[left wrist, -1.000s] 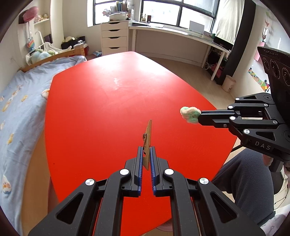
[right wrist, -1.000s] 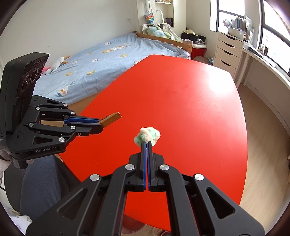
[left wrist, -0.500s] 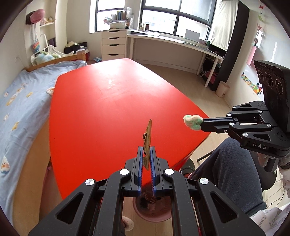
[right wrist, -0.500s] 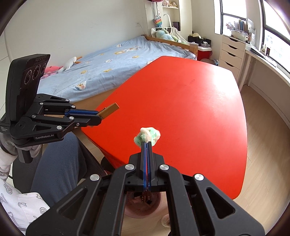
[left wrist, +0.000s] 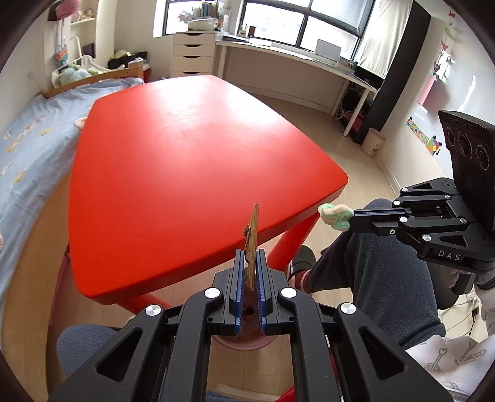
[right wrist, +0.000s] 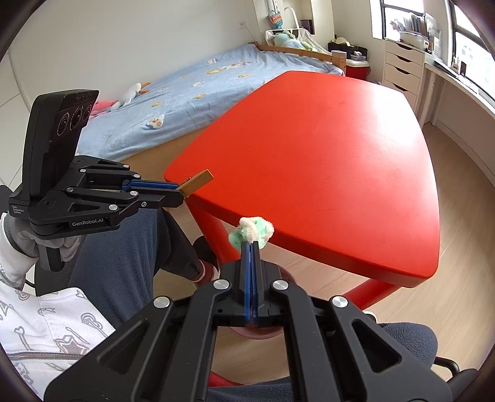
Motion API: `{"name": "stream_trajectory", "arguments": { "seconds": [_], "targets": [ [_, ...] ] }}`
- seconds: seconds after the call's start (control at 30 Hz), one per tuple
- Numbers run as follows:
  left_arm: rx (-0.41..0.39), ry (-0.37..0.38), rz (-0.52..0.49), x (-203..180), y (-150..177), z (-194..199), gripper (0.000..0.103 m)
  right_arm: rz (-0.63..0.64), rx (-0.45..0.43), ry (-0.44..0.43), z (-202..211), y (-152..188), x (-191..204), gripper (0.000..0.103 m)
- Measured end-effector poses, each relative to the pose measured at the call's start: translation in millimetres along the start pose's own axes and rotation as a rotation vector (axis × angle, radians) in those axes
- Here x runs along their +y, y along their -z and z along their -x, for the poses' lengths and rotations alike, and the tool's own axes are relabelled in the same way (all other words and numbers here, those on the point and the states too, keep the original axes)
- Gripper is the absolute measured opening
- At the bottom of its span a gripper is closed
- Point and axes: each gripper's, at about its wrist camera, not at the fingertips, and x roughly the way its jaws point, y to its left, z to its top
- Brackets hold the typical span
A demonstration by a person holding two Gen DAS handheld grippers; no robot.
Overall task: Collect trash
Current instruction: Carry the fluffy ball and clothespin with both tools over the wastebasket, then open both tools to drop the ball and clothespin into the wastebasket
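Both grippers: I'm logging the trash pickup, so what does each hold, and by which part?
Left gripper clamps a flat wooden clothespin by its lower end. Right gripper pinches a crumpled green-and-white wad by its underside.

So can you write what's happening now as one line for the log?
left gripper: shut on flat tan wooden clip | right gripper: shut on green-white fluffy wad | both past red table edge

Daylit room, both views sharp at centre, heavy fisheye bending.

We note soft daylight entering through the windows [left wrist: 272,21], which are overexposed. A broad pale sheen lies on the red table [left wrist: 185,130]; shadows are faint. Straight edges bow strongly toward the rim, dark vignetting fills the corners, and we find no motion blur.
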Motion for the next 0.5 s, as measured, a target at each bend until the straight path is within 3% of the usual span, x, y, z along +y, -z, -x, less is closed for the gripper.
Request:
{"name": "stream_trajectory", "arguments": {
  "seconds": [0.5],
  "targets": [
    [0.031, 0.027, -0.010, -8, 14, -4, 0.008, -0.013, 0.046, -0.045, -16, 17, 2, 0.001]
  ]
}}
